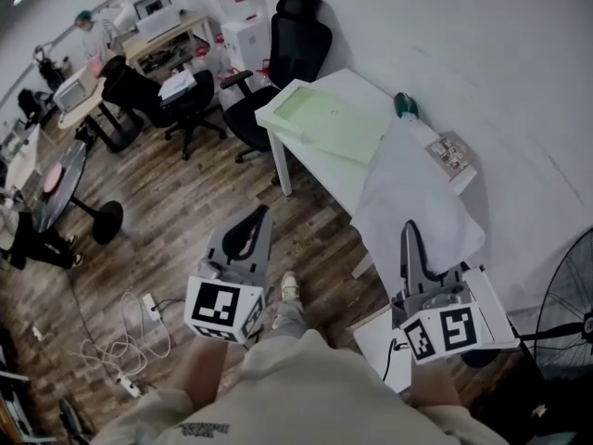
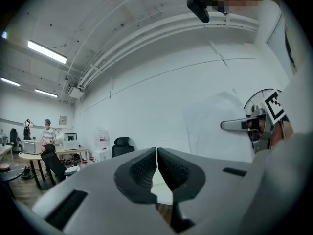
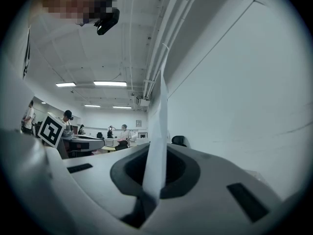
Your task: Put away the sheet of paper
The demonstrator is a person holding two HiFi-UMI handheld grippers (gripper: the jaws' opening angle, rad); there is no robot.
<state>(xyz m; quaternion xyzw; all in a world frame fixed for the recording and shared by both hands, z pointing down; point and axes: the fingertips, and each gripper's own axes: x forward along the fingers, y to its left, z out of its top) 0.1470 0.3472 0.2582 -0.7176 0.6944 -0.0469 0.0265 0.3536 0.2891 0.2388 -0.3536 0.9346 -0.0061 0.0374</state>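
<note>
Pinching the sheet of paper [image 1: 419, 188] tight with the right gripper [image 1: 408, 232]. Holding the left gripper [image 1: 253, 219] with tongs pressed together. Seeing a flat green tray [image 1: 326, 119] on the white table [image 1: 359, 85].

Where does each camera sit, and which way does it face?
Head view: on head, facing down at table; torso, left claw, right claw show.
Left gripper view: on left claw, facing wall; shut jaws, right claw show.
Right gripper view: on right claw, facing along wall; jaws pinch sheet of paper.
Shared: head view shows that sheet too.
</note>
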